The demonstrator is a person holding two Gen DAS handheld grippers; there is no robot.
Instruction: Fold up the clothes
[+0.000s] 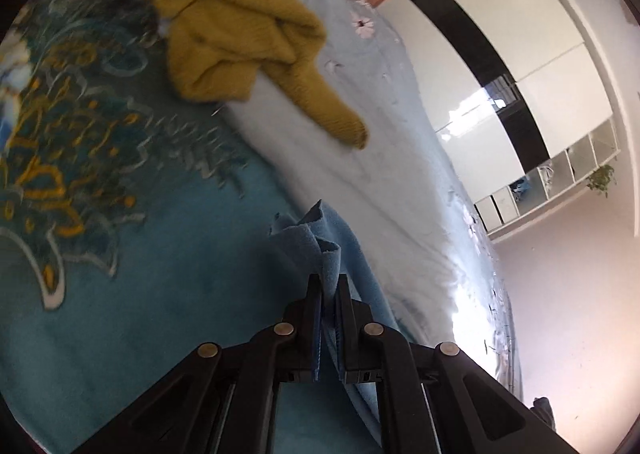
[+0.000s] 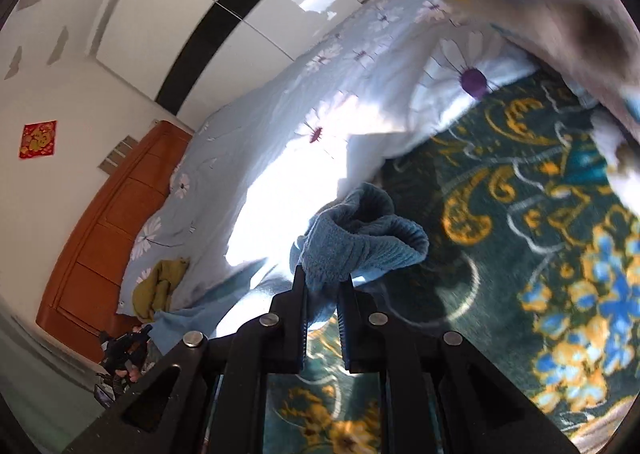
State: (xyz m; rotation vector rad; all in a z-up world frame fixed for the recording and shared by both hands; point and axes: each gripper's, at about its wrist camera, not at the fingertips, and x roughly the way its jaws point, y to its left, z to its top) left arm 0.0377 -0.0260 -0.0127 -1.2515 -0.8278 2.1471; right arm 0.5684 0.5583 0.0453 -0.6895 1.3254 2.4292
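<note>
Left wrist view: left gripper pinching a bunched fold of the blue garment, jaws nearly together with only the thin cloth between the pads. Garment trailing back under the fingers and lying along the seam between the patterned teal blanket and the pale floral quilt. Further up, sitting crumpled on that quilt (one sleeve stretching down toward the camera), a mustard knit sweater, well apart from the gripper. Beyond the bed, showing a white wardrobe.

Right wrist view: right gripper clamping the ribbed cuff of the blue garment, jaws narrowly parted around the thicker knit, cuff mouth gaping open just past the fingertips. Hanging over the teal blanket, beside the sunlit floral quilt. Far off by the orange headboard, lying in a heap, the mustard sweater.
</note>
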